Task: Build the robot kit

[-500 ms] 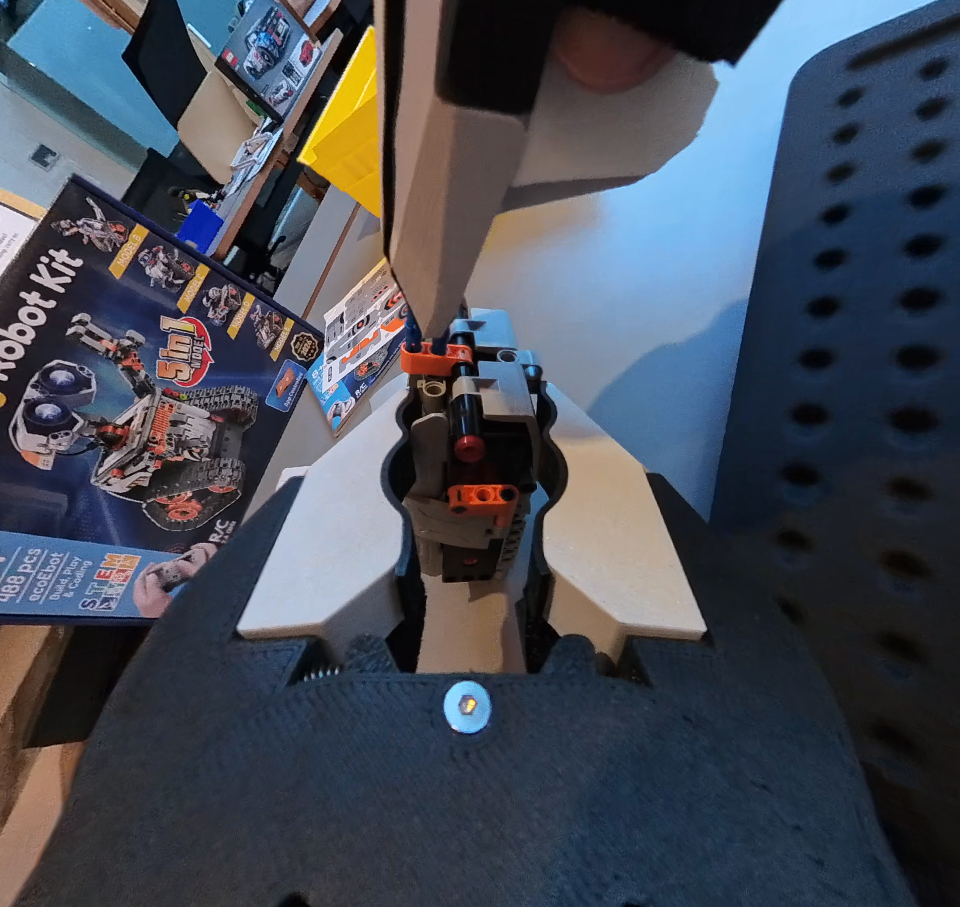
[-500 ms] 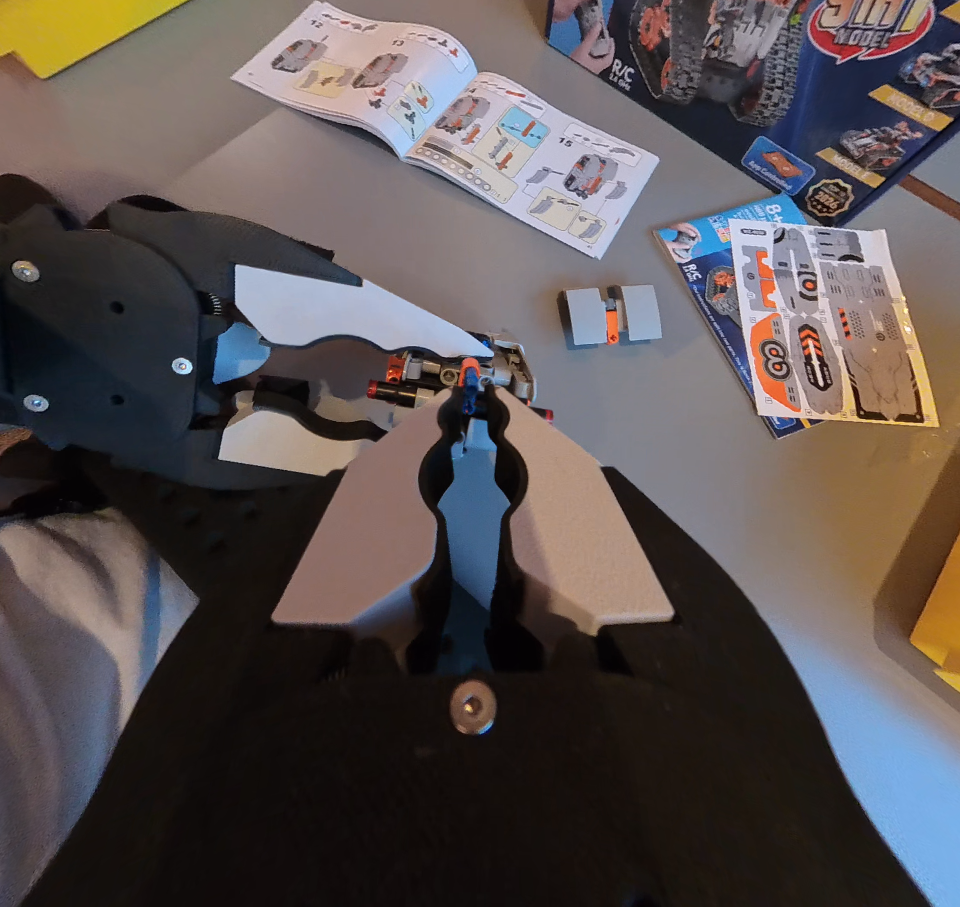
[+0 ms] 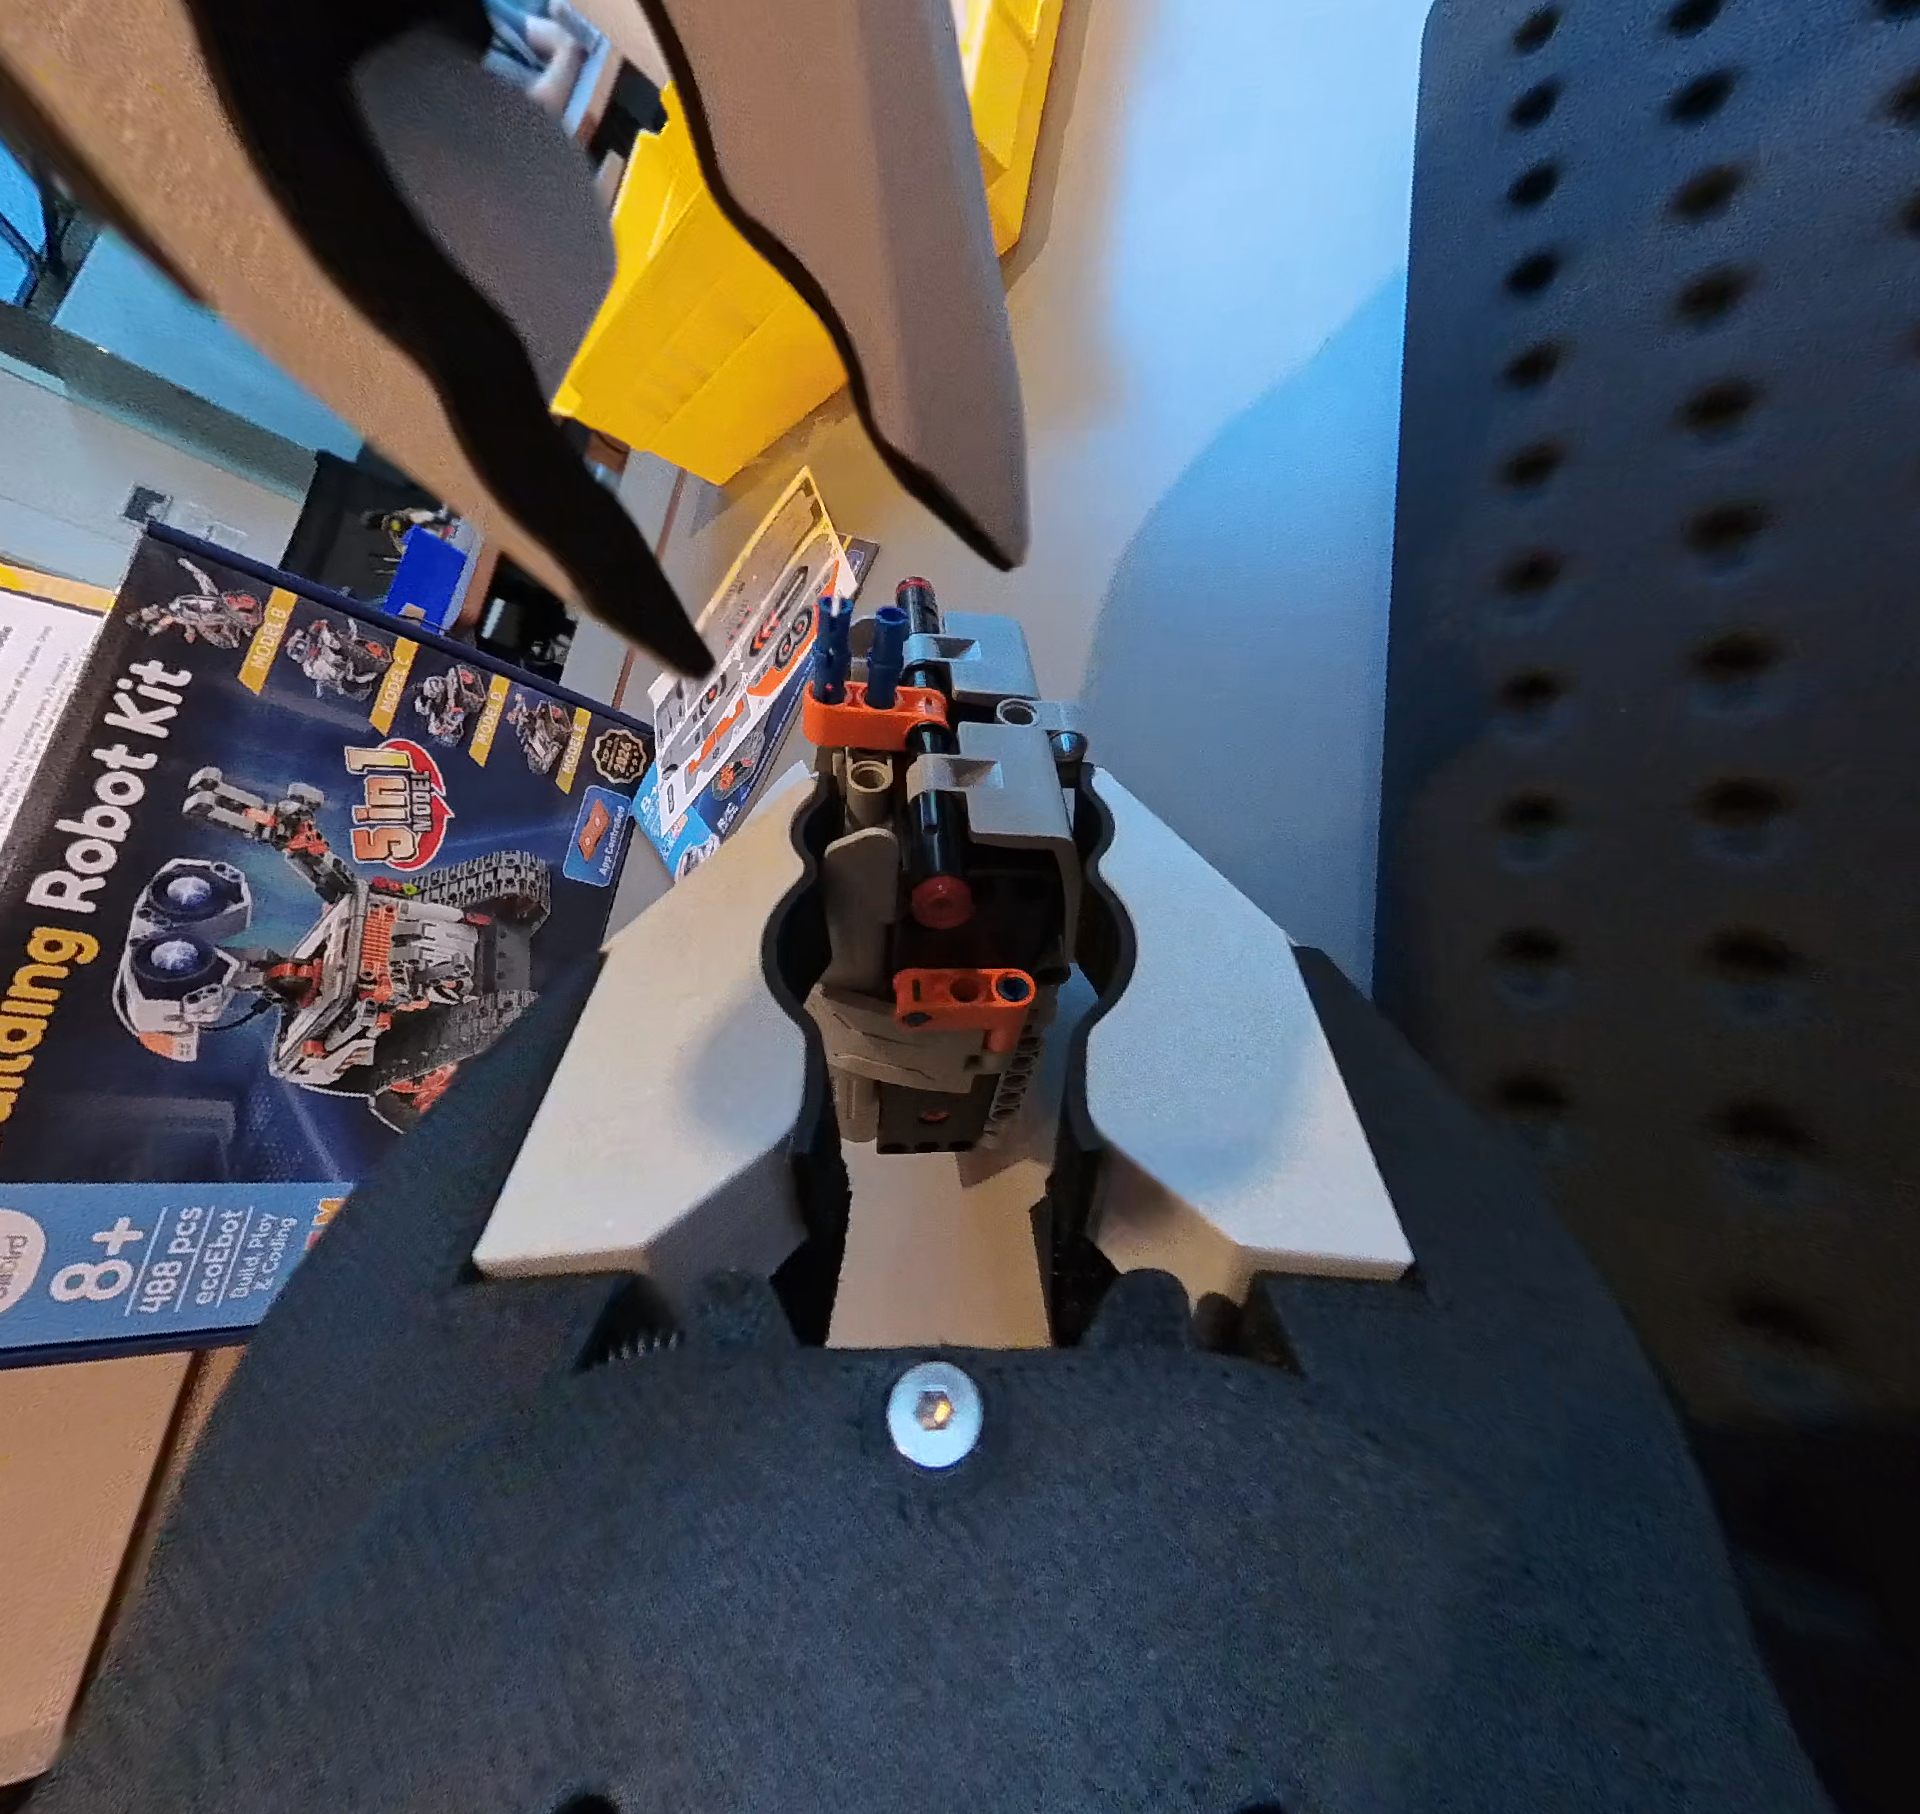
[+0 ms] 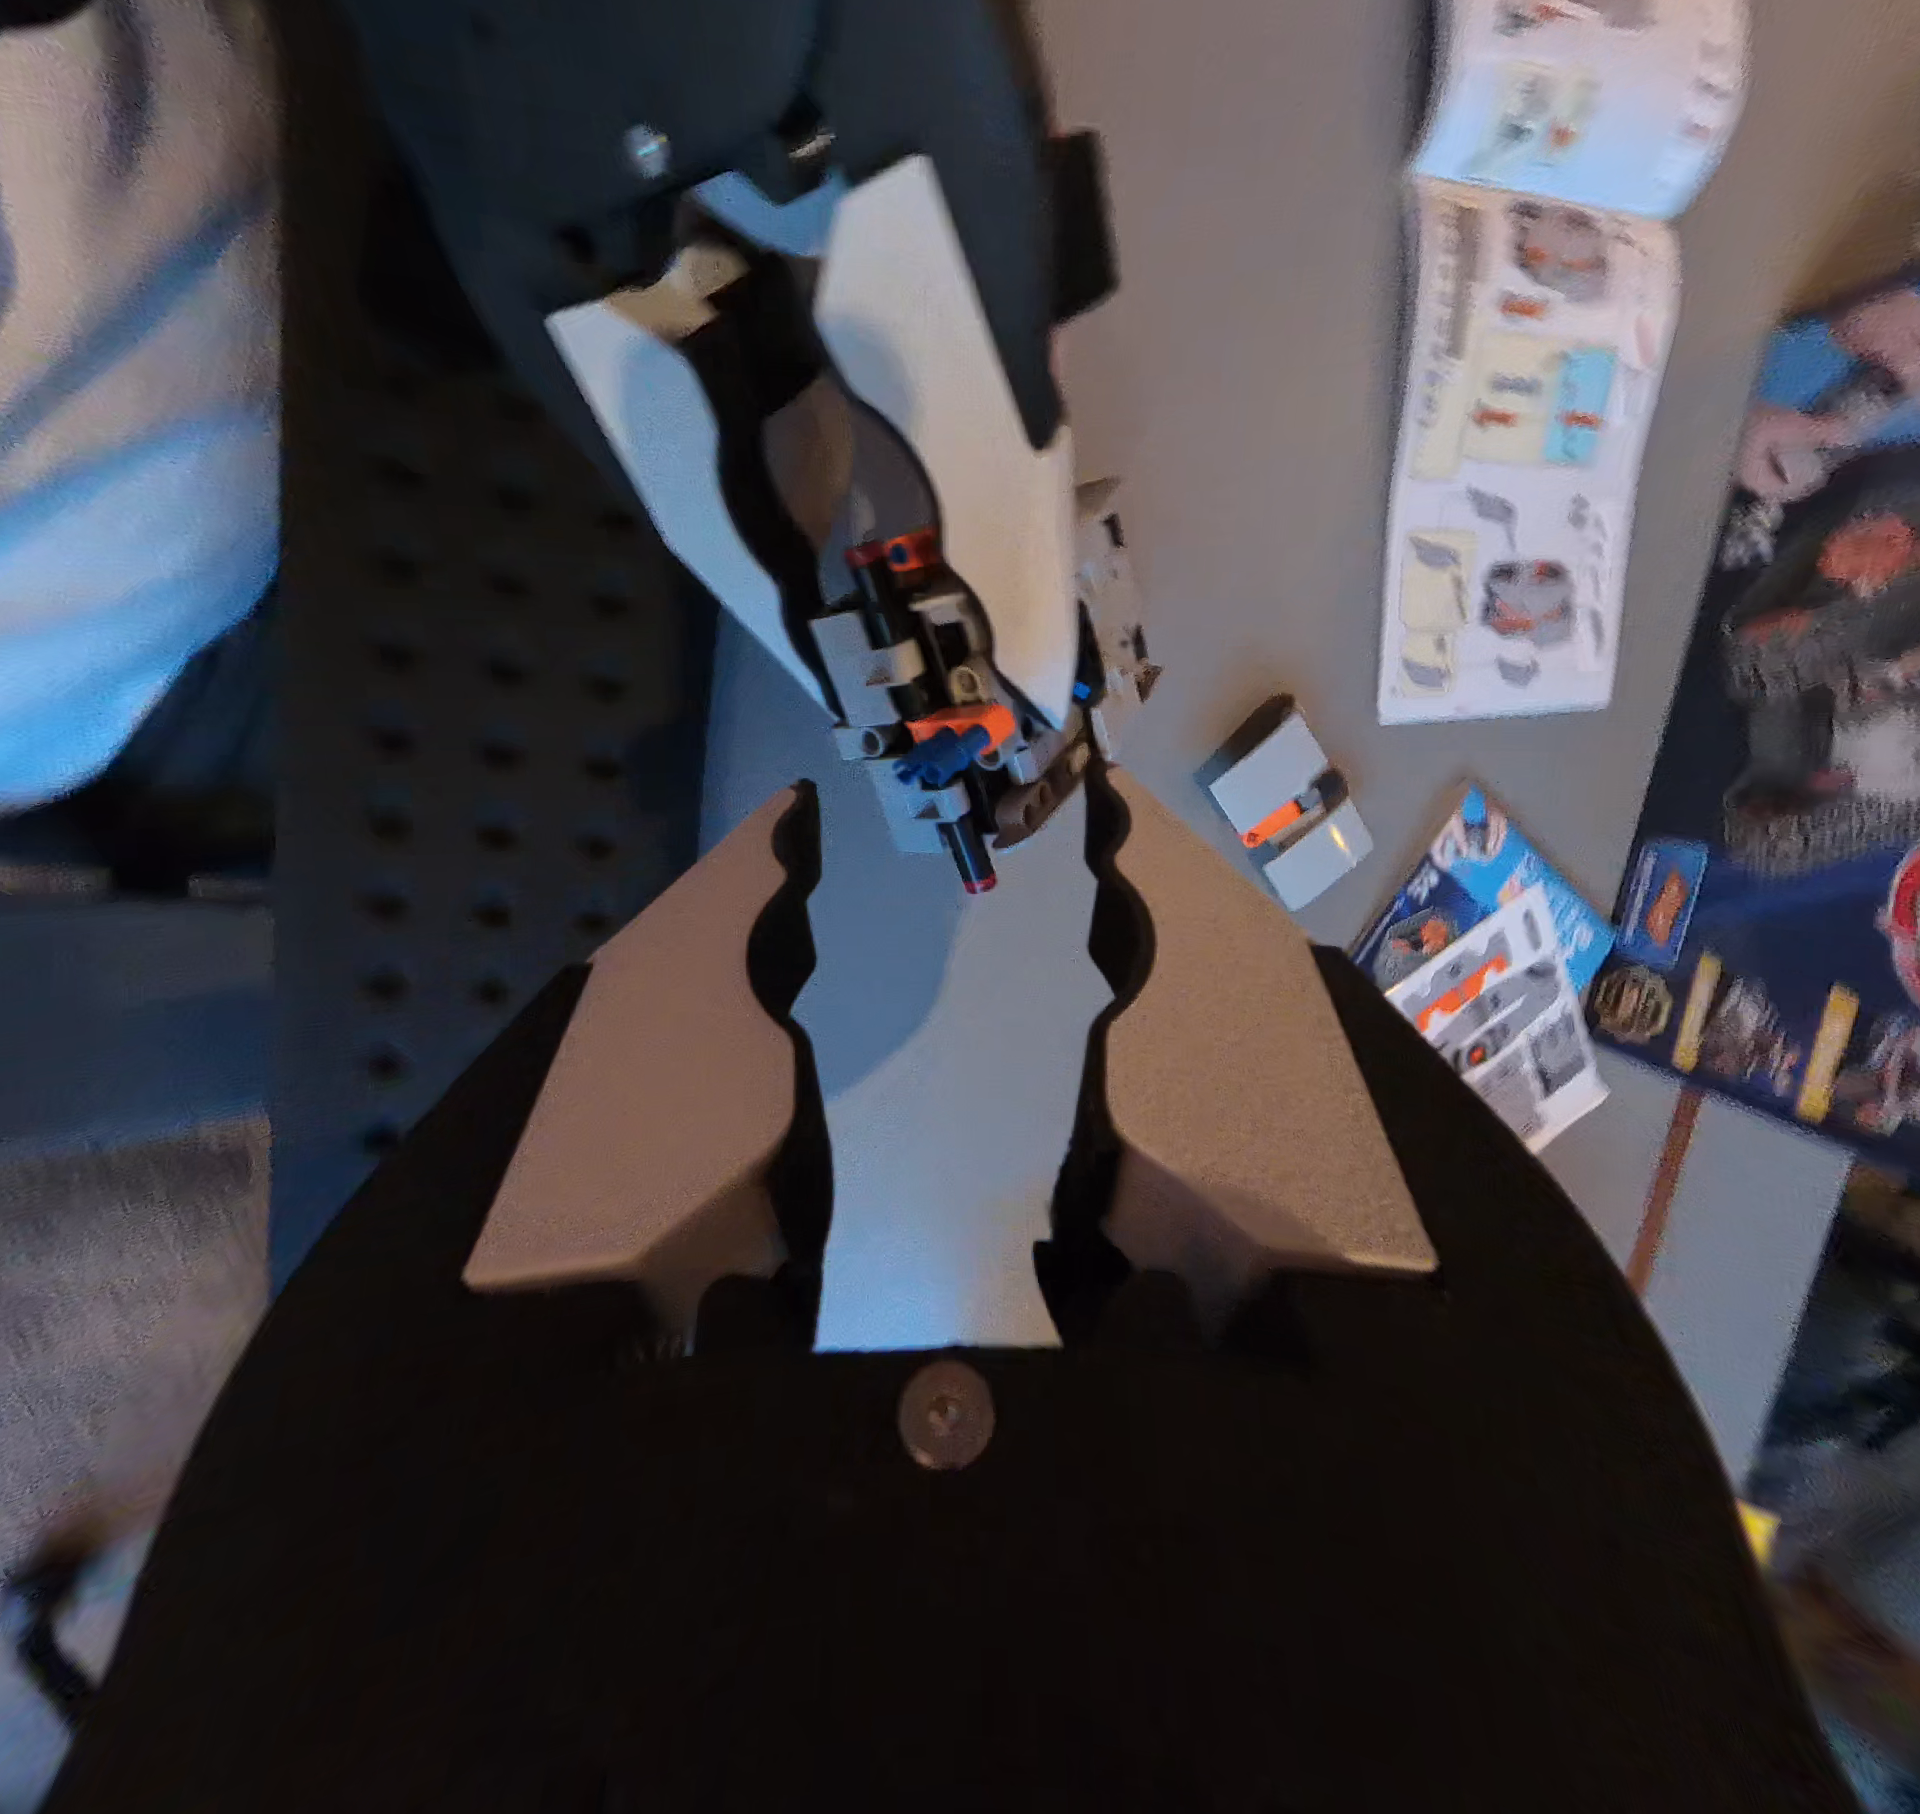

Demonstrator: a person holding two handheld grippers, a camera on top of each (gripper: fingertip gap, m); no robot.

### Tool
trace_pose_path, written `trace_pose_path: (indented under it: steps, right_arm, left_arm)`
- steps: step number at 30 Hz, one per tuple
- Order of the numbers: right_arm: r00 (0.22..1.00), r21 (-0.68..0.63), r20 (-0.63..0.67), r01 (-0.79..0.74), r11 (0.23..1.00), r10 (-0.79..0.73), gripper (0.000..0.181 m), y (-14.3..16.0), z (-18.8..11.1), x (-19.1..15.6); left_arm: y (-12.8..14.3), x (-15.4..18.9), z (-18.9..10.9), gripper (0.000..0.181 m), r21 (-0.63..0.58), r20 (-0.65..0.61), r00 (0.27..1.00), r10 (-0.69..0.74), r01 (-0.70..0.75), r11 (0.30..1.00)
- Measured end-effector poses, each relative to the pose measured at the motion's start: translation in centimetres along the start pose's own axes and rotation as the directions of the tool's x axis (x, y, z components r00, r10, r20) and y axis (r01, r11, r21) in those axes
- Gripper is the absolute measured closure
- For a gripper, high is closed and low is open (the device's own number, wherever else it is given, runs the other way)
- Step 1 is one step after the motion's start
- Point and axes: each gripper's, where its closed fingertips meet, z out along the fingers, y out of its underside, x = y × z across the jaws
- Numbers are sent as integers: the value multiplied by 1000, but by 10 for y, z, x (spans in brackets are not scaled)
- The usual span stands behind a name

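The left gripper (image 3: 940, 943) is clamped on a small grey, black and orange brick assembly (image 3: 935, 891), held above the grey table (image 3: 1195, 538). The right gripper (image 4: 948, 808) has let go of the assembly's blue pins since half a second ago; its jaws now stand apart and empty, tips just short of the piece. A separate grey block (image 4: 1288, 814) lies on the table nearby, then a sticker sheet (image 4: 1496, 1026), an open instruction booklet (image 4: 1527, 434) and the kit box (image 4: 1808, 829) at the right edge.
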Motion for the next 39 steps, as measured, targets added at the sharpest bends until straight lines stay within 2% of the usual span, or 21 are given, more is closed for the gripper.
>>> trace_pose_path:
  steps: [4,7,10,19,34,39]
  right_arm:
    - [964,-149,188,218,964,-189,129,6,13,-11]
    - [937,-199,289,260,945,-197,142,11,17,-13]
    - [925,-197,331,260,945,-186,154,8,14,-11]
    - [919,-149,363,221,964,-154,154,-2,11,-10]
    - [925,-174,327,258,950,-191,156,-3,10,-11]
    - [927,-179,340,233,956,-162,156,-1,11,-10]
  left_arm:
    - [-1,3,1,137,-4,-5,1000,24,-24,1000]
    - [-2,6,1,137,-4,-7,999,51,-51,999]
    - [-3,7,0,137,3,-7,998,56,-56,998]
    - [-5,5,-1,138,31,-25,1000,12,-11,999]
    - [-6,7,-2,138,47,-56,998,7,-5,999]
    - [-6,7,-1,138,42,-54,998,17,-15,999]
